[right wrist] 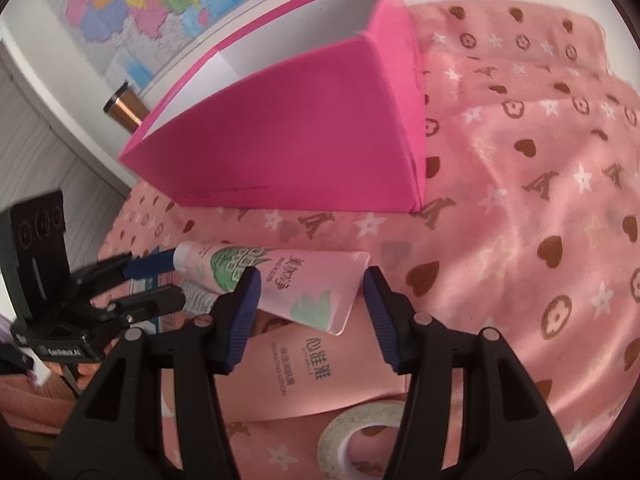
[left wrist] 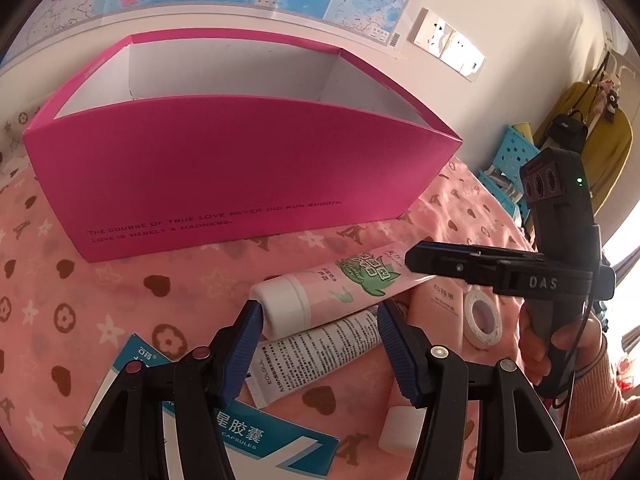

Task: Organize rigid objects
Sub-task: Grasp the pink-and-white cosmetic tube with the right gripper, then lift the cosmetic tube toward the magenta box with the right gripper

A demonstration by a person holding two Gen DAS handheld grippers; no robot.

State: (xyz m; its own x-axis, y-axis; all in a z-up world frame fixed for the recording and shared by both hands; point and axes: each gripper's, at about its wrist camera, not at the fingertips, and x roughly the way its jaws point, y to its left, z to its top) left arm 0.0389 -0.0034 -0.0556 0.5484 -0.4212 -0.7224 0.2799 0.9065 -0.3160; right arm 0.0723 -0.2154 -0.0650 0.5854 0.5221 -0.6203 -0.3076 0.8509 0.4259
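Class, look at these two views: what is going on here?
A person holds a gripper in each hand over a pink patterned cloth. The left gripper and right gripper, jaws open, sit at opposite ends of a pink tube. The pink box behind looks empty.

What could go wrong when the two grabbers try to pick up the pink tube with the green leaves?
1. Both grippers, left and right, crowd the same pink tube, so they might bump.
2. The tube lies across a white tube; lifting it could drag that along.
3. The pink box looks light; a knock could shift it.
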